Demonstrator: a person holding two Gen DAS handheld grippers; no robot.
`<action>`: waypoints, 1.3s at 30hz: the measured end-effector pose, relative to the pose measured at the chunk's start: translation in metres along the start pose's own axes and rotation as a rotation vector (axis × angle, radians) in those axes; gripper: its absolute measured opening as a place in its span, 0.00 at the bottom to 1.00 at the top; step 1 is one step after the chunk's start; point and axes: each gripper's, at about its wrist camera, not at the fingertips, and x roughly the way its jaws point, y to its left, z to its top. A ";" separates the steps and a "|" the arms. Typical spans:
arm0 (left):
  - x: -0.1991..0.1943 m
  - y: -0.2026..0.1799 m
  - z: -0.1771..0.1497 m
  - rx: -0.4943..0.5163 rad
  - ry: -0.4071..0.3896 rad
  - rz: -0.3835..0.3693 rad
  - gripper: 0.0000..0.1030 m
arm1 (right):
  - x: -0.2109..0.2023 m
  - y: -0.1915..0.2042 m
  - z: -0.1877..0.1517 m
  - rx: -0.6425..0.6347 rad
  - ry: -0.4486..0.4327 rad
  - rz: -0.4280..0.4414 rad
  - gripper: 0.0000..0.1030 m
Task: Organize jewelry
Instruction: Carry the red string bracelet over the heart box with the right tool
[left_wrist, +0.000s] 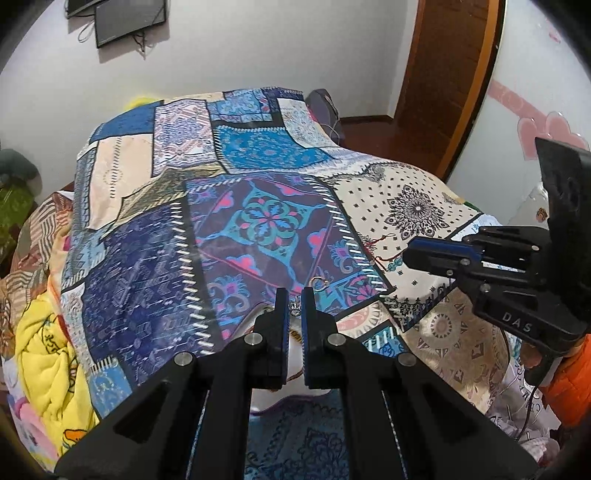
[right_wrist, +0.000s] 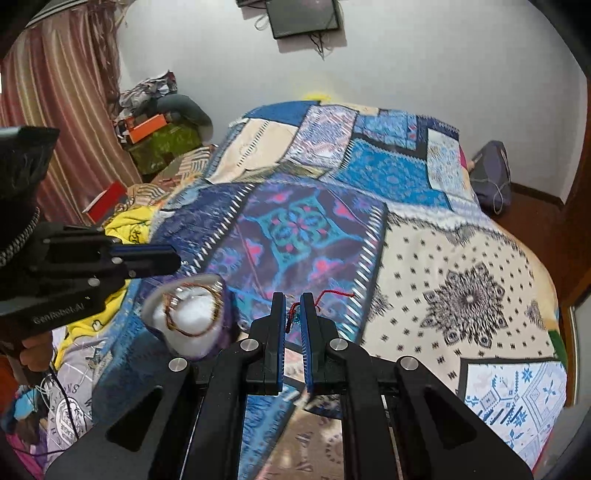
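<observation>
My left gripper (left_wrist: 294, 304) is shut on a small silver piece of jewelry (left_wrist: 294, 313). A little metal ring (left_wrist: 318, 283) shows just past the tips; whether it is joined to that piece I cannot tell. Under these fingers lies a white-lined, purple-edged jewelry case (left_wrist: 295, 360), also seen in the right wrist view (right_wrist: 192, 317) with brown-gold bangles (right_wrist: 173, 301) in it. My right gripper (right_wrist: 293, 314) is shut on a red cord bracelet (right_wrist: 334, 293) with teal beads, above the bedspread. From the left wrist view, the right gripper (left_wrist: 410, 254) has the cord (left_wrist: 388, 260) dangling at its tip.
A patchwork bedspread (left_wrist: 258, 221) covers the bed. Yellow bedding (left_wrist: 44, 350) is piled at its left side, with boxes and clothes (right_wrist: 155, 129) by the curtain. A dark bag (right_wrist: 493, 173) sits on the wooden floor beyond the bed, near the wooden door (left_wrist: 450, 74).
</observation>
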 end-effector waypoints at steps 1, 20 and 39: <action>-0.002 0.002 -0.002 -0.004 -0.003 0.001 0.04 | -0.001 0.004 0.002 -0.007 -0.004 0.002 0.07; -0.028 0.039 -0.033 -0.065 -0.013 0.015 0.04 | 0.021 0.080 0.021 -0.117 -0.008 0.108 0.07; 0.002 0.033 -0.040 -0.070 0.054 -0.020 0.04 | 0.073 0.077 -0.009 -0.097 0.148 0.149 0.07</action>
